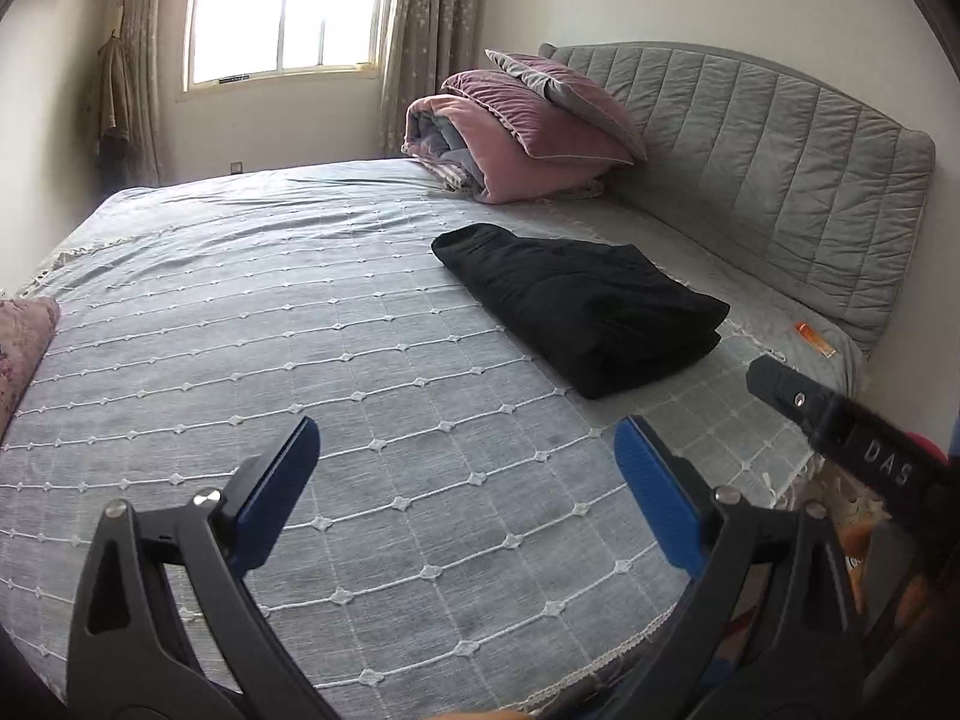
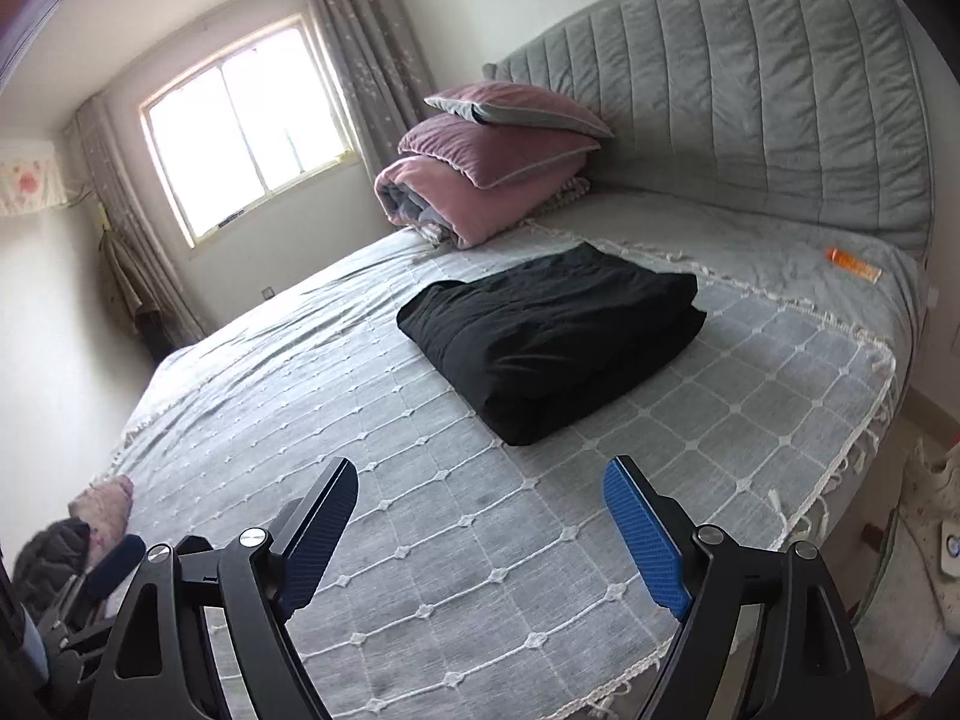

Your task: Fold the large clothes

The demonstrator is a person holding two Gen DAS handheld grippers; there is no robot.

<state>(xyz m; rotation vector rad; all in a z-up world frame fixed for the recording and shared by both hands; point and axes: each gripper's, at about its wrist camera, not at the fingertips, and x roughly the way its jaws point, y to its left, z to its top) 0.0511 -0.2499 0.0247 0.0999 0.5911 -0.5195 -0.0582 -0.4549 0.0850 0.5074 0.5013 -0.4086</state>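
Observation:
A black garment (image 1: 585, 309) lies folded into a compact rectangle on the grey bedspread (image 1: 270, 360), toward the headboard side. It also shows in the right wrist view (image 2: 552, 336). My left gripper (image 1: 468, 462) is open and empty, held above the bedspread well short of the garment. My right gripper (image 2: 480, 510) is open and empty, also above the bedspread in front of the garment. The body of the right gripper (image 1: 840, 426) shows at the right edge of the left wrist view.
Pink pillows and a rolled quilt (image 1: 516, 132) are stacked by the grey headboard (image 1: 780, 162). An orange tube (image 2: 852, 264) lies near the headboard. A pink cushion (image 1: 24, 342) sits at the bed's left edge. A window (image 1: 282, 6) and curtains are behind.

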